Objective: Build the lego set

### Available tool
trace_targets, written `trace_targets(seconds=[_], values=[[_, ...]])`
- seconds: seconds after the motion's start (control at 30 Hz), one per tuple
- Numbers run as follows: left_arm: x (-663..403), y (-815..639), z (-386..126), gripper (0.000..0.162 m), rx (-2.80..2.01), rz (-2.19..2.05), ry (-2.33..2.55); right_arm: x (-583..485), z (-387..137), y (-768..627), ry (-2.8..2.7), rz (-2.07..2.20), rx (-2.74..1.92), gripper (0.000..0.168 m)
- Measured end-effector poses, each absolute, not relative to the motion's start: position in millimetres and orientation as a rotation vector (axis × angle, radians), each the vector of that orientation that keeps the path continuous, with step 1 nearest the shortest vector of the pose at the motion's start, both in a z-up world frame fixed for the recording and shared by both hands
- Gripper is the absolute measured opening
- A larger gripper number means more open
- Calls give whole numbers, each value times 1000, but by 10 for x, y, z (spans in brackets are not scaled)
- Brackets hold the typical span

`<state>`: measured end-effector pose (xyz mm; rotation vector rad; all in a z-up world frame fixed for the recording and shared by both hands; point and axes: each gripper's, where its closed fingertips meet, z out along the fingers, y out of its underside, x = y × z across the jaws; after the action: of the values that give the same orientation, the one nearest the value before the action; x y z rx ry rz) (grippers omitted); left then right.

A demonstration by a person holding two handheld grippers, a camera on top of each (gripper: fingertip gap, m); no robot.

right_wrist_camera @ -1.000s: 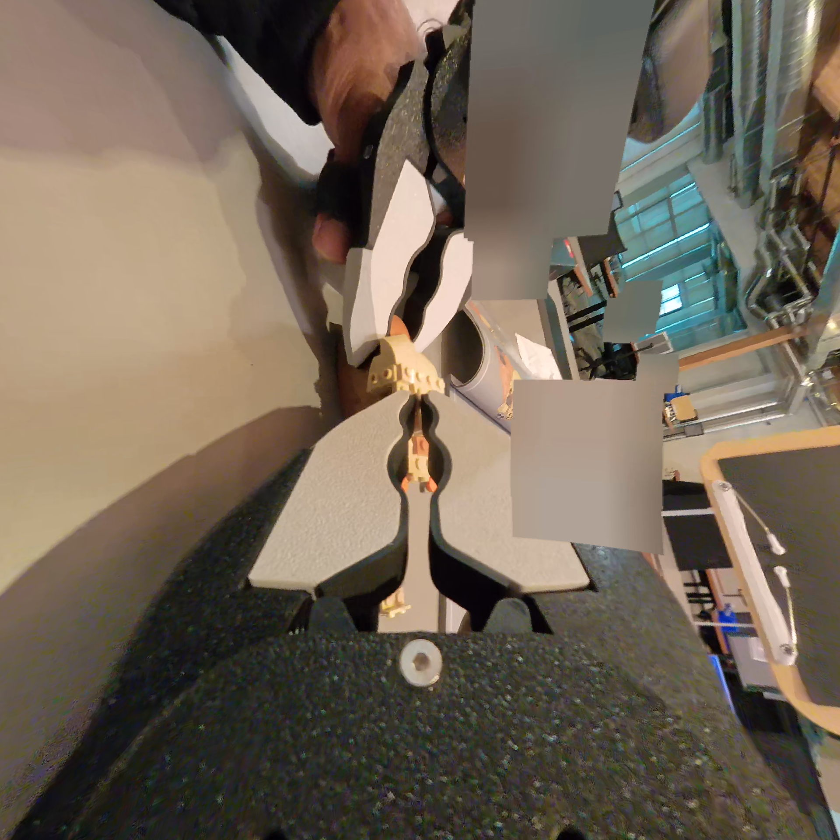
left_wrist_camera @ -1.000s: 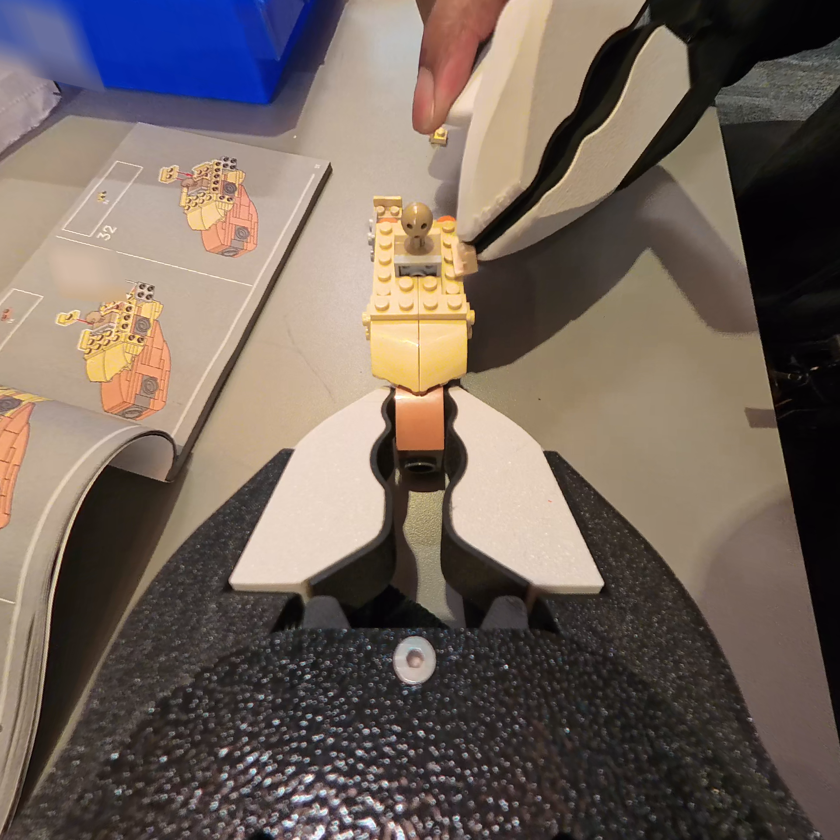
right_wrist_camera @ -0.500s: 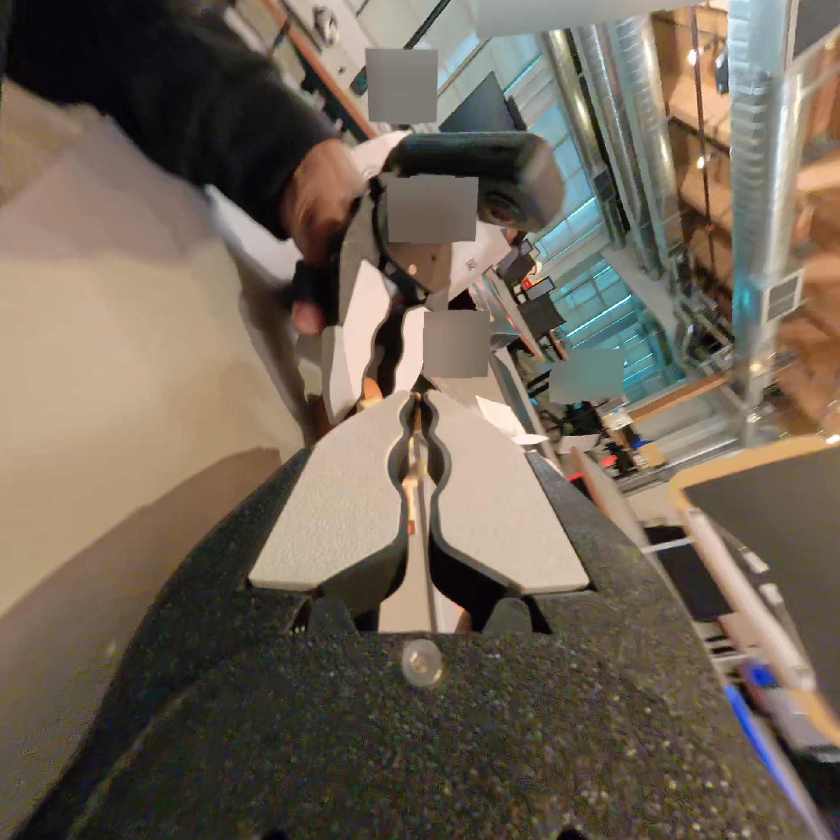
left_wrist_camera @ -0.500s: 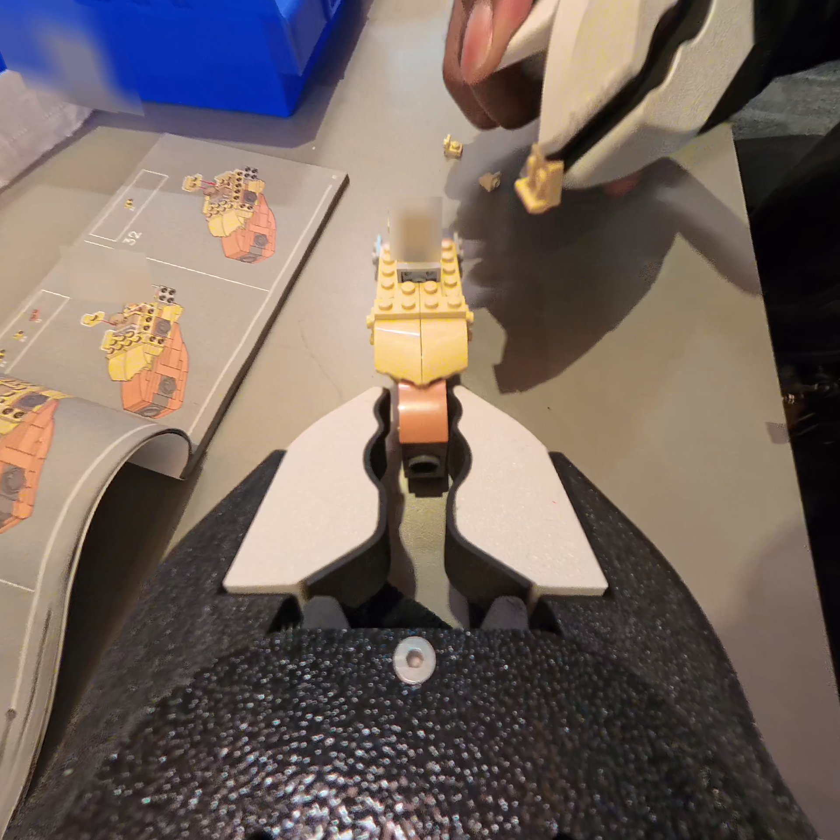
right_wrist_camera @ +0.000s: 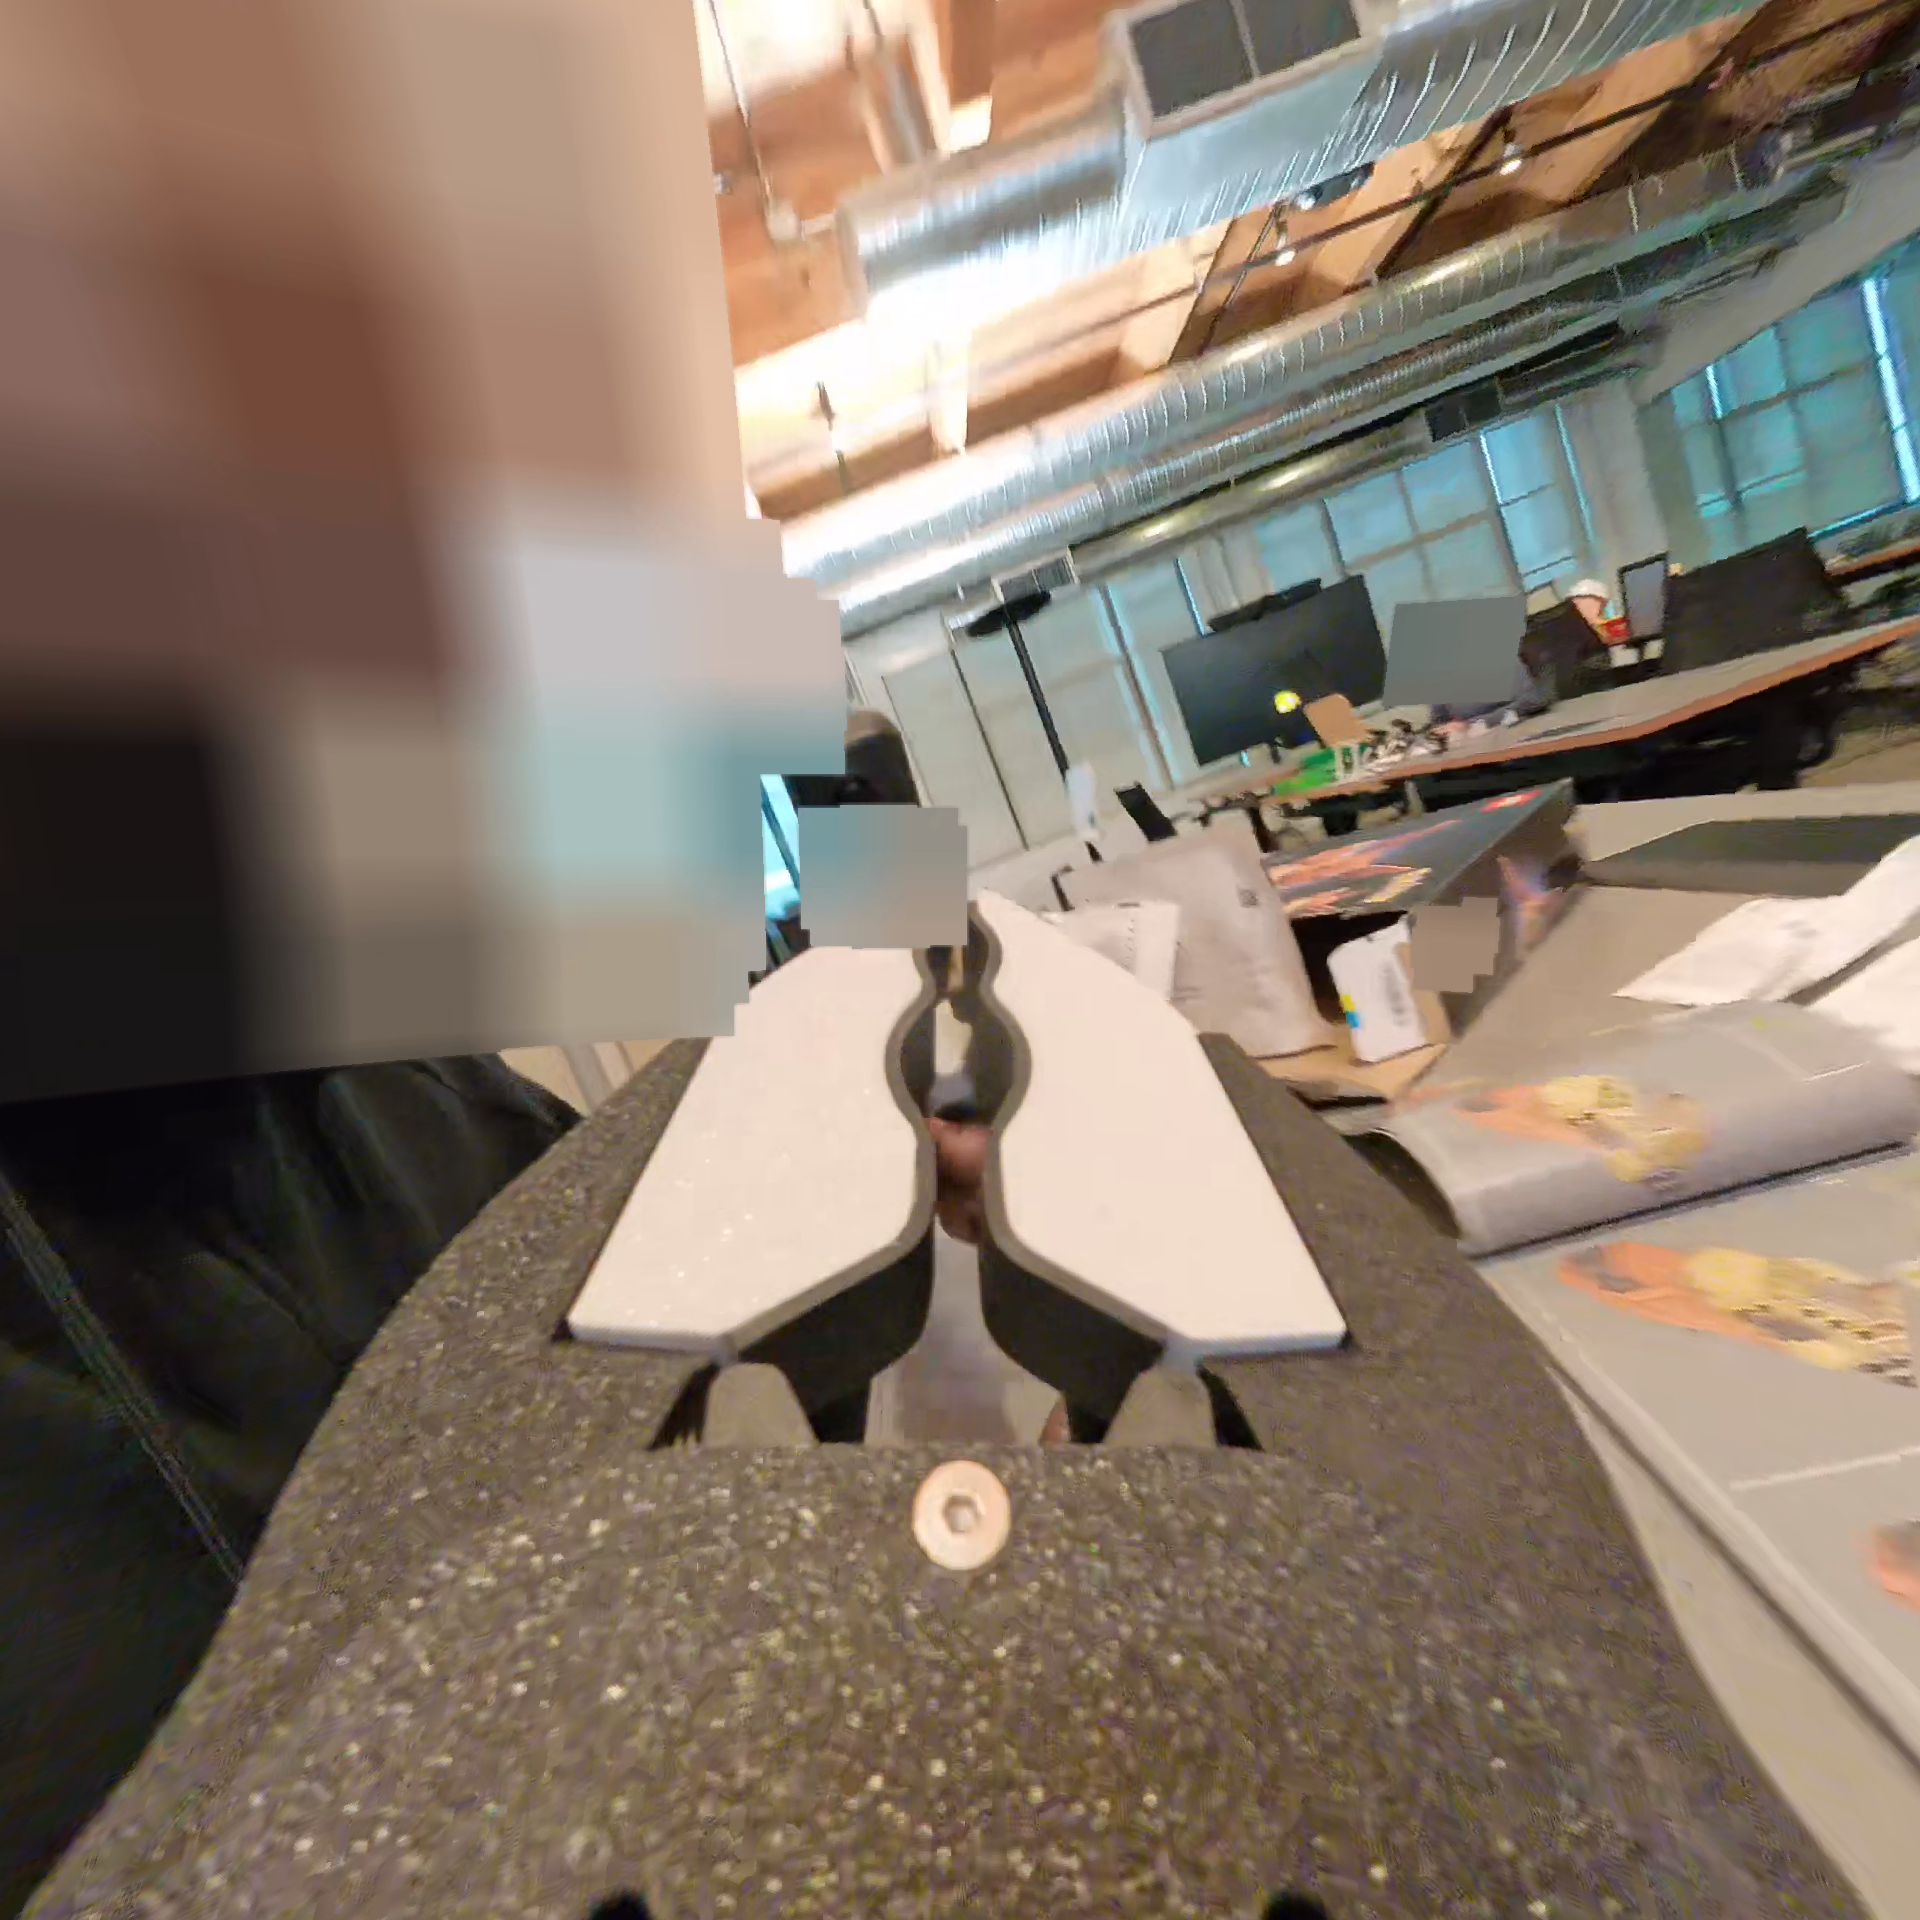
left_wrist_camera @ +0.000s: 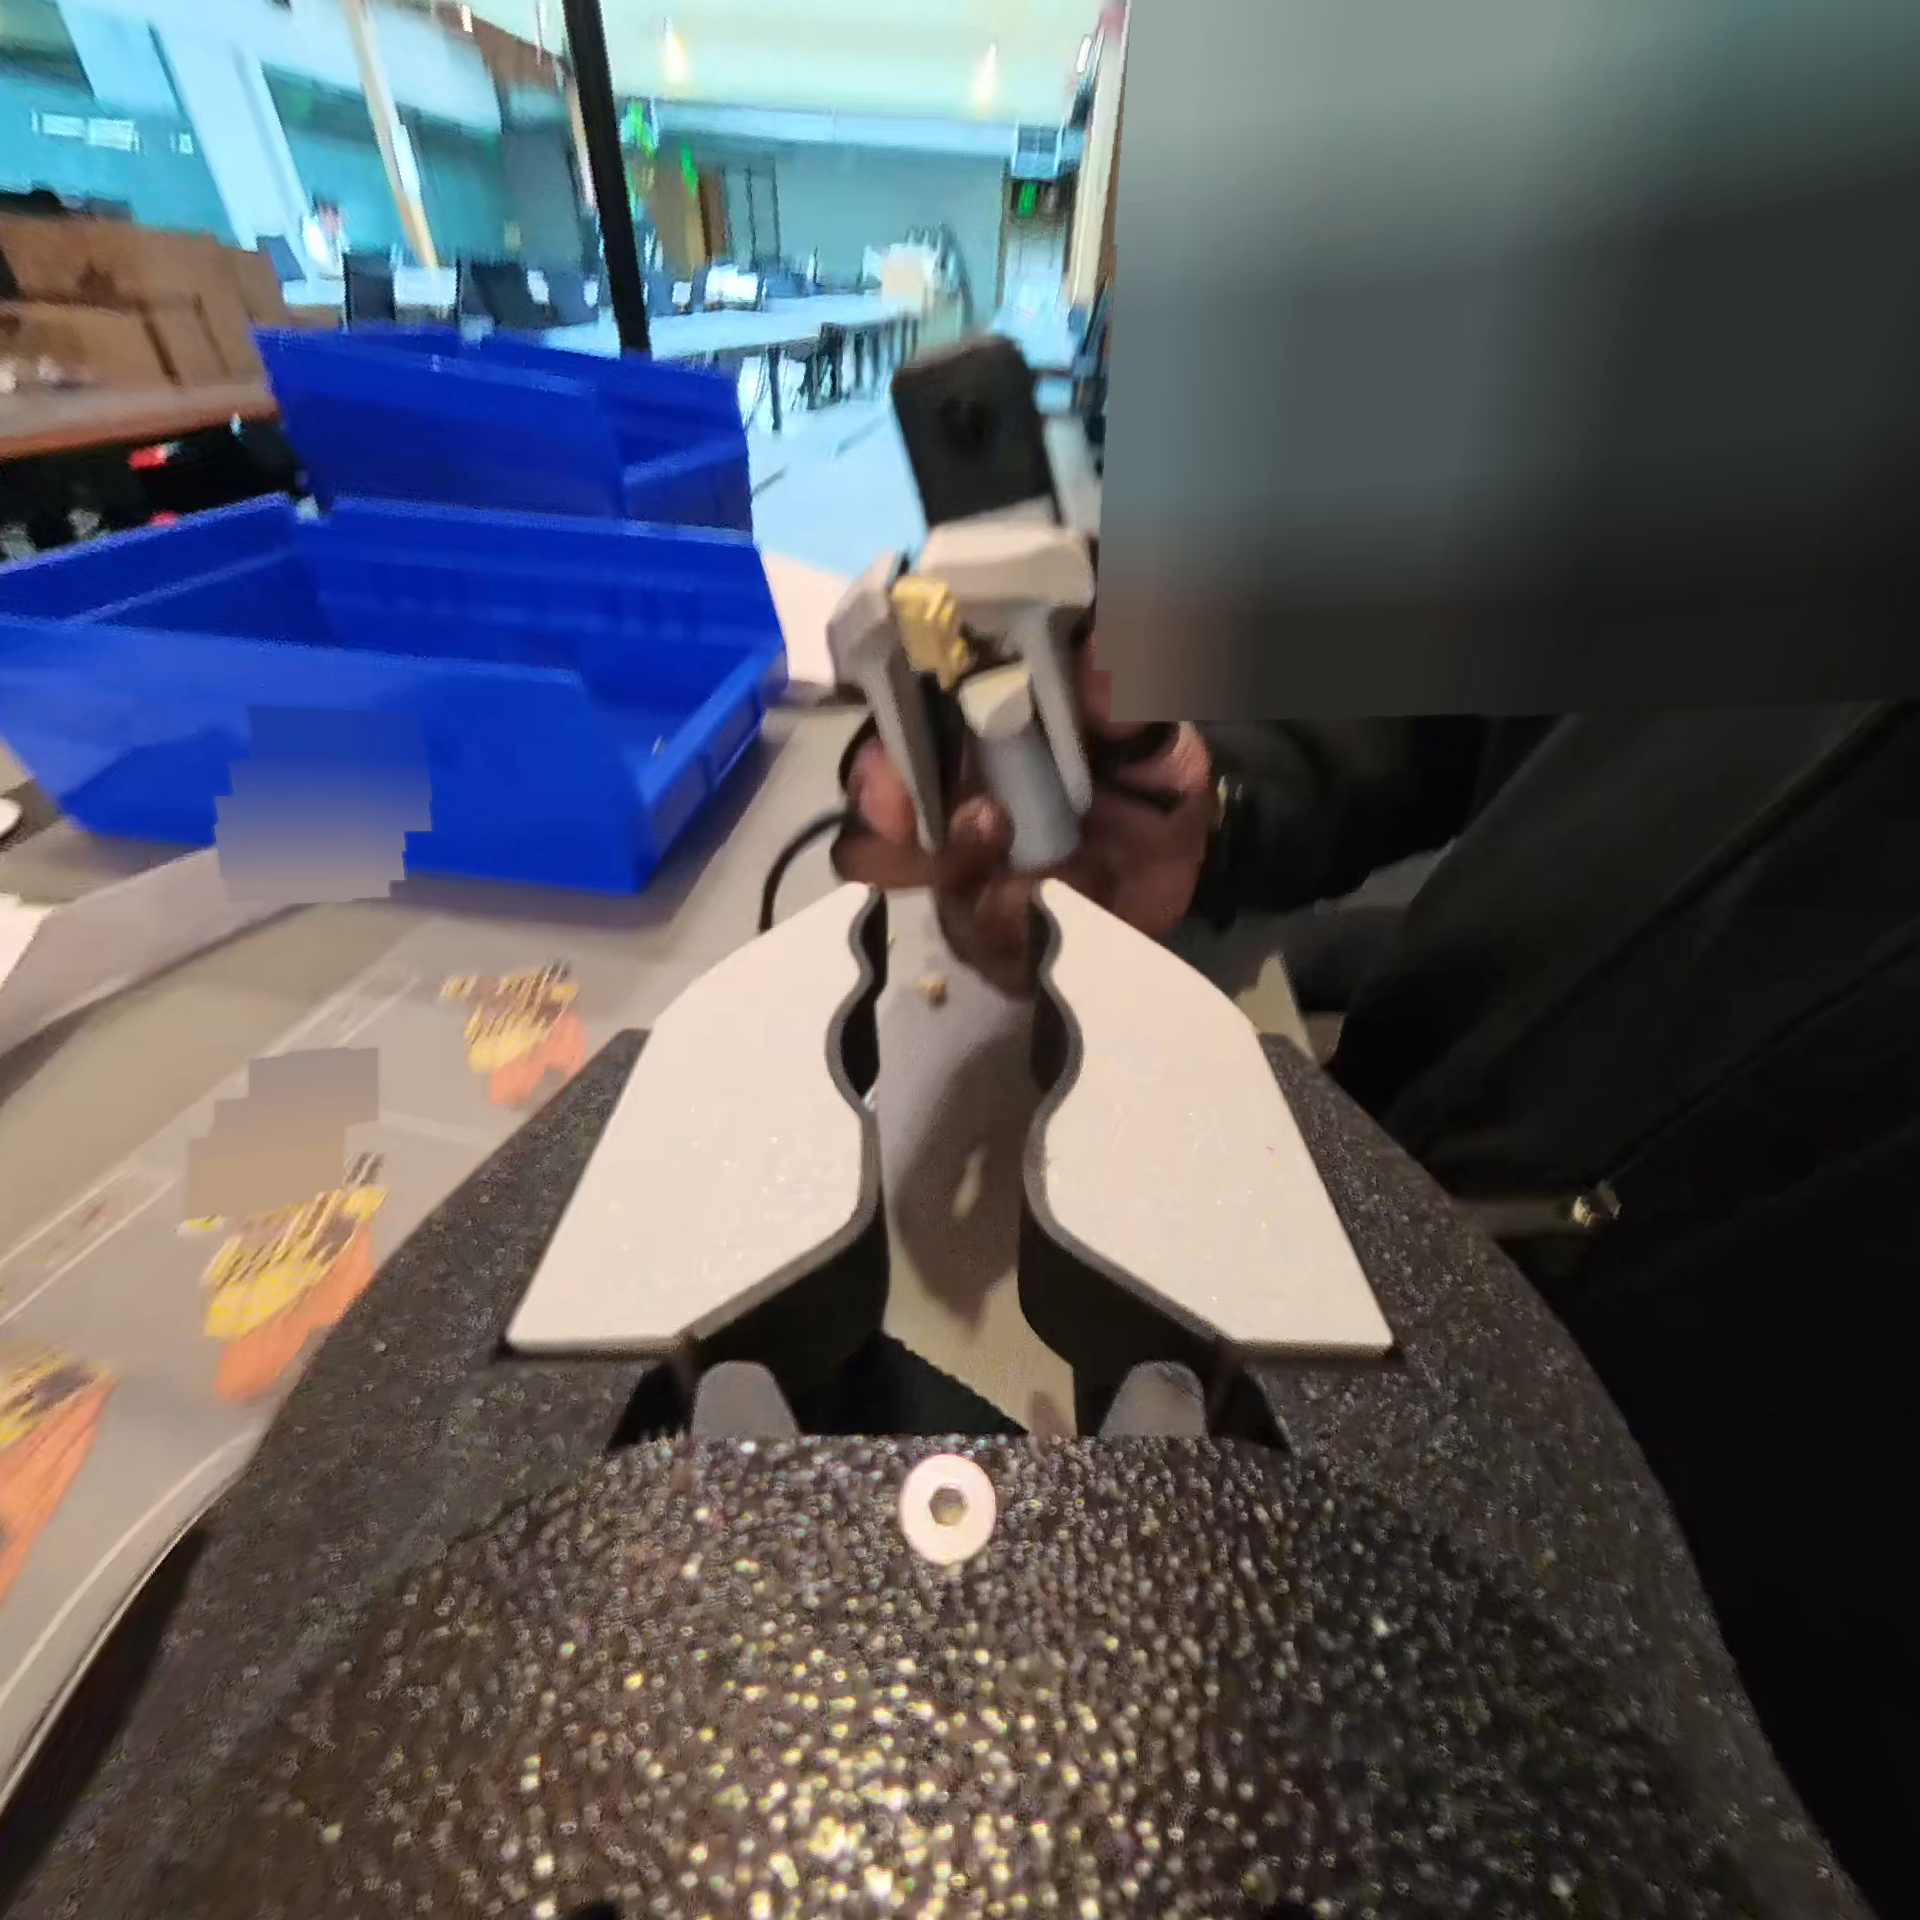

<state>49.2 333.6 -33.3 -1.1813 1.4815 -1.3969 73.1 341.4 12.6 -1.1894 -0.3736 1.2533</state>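
Two blue bins (left_wrist_camera: pixel 436 665) sit at the far left of the grey table (left_wrist_camera: pixel 125 935); what lies inside them is hidden by their walls. The left gripper (left_wrist_camera: pixel 956 935) has its jaws apart with nothing between them. Past its tips, a hand (left_wrist_camera: pixel 997 862) holds the right gripper (left_wrist_camera: pixel 961 649) up off the table, and a small yellow lego piece (left_wrist_camera: pixel 930 634) sits clamped near its tips. In the right wrist view the same jaws are nearly closed, but the piece is covered by a blur patch. A tiny tan brick (left_wrist_camera: pixel 935 989) lies on the table between the left fingers. The open instruction booklet (left_wrist_camera: pixel 312 1226) lies to the left, smeared by motion. The main lego model seems out of frame.
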Motion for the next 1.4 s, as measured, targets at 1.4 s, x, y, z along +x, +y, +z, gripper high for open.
trace_targets(seconds=[1.4], values=[[559, 3428, -684, 2, -1503, -930, 1684, 579, -343, 3436, -908, 474, -1463, 5]])
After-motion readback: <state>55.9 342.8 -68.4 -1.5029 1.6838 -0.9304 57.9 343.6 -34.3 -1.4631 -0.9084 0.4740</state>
